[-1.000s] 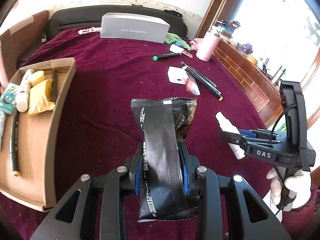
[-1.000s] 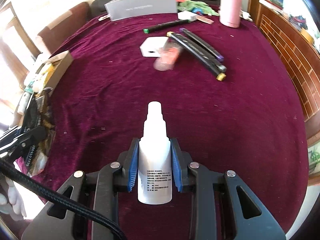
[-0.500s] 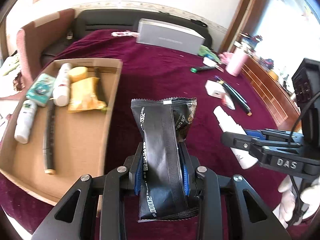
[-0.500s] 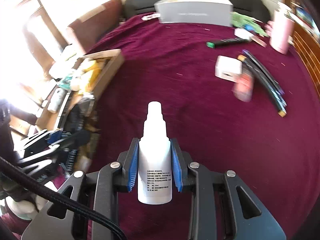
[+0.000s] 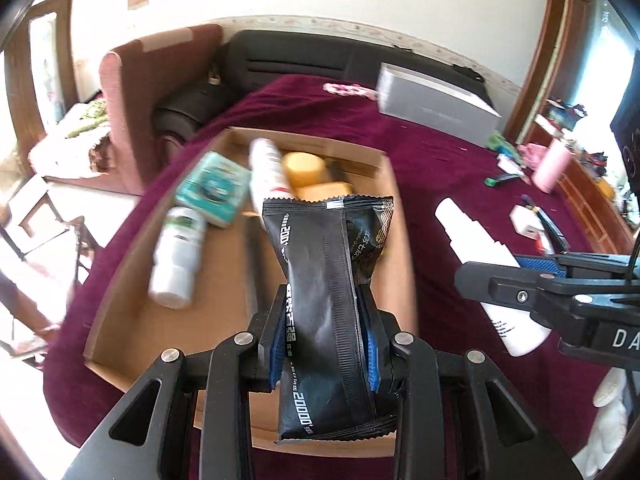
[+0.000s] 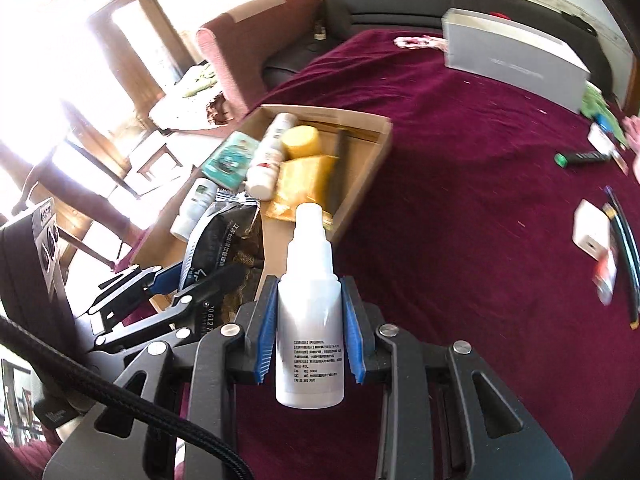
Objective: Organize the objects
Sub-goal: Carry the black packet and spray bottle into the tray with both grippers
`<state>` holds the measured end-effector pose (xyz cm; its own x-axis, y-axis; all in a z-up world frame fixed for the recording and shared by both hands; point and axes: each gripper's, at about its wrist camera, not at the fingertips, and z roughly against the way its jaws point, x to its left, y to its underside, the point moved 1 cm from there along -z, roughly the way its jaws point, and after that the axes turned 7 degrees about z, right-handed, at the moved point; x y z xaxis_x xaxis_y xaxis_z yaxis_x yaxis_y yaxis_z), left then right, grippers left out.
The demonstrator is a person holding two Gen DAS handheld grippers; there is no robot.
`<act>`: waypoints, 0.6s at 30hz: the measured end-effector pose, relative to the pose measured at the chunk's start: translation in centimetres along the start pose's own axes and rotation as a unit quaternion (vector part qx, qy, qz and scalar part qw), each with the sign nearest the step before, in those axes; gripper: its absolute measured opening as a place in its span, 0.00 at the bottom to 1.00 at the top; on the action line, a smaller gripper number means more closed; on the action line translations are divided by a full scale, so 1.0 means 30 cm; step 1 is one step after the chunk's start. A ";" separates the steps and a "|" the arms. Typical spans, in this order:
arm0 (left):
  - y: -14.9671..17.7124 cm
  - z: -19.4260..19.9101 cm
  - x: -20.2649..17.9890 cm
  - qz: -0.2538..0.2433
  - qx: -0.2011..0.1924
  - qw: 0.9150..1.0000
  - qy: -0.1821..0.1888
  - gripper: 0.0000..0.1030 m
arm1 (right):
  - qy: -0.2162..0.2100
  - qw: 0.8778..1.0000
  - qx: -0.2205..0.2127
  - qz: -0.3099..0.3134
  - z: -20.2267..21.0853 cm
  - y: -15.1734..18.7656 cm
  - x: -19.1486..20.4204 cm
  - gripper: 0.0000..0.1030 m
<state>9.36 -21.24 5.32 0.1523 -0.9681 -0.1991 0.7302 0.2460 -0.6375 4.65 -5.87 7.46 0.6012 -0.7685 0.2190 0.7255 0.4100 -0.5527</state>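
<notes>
My left gripper is shut on a black foil packet and holds it above the near half of the cardboard box. My right gripper is shut on a white spray bottle, nozzle pointing forward, just right of the box's edge. In the left wrist view the bottle and right gripper are at the right. The right wrist view shows the packet in the left gripper at the left. The box holds white bottles, a teal packet, a yellow pouch and a dark pen.
The table has a dark red cloth. On it lie a grey carton at the back, a green-capped marker, a white adapter, dark pens and a pink tumbler. An armchair stands beyond the box.
Both grippers have swung left toward the cardboard box, each keeping its grip. The packet now hangs over the box interior, and the bottle has come beside the box's right edge.
</notes>
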 end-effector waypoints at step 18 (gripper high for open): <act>-0.055 -0.117 0.186 -0.009 0.020 0.998 -0.053 0.26 | -0.018 0.999 0.049 0.010 -0.230 -0.107 0.134 0.27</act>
<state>6.67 -26.89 2.66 0.2070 -0.9726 -0.1056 0.7596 0.2279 -0.6092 2.44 -13.67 4.56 0.6258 -0.7425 0.2389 0.7419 0.4720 -0.4763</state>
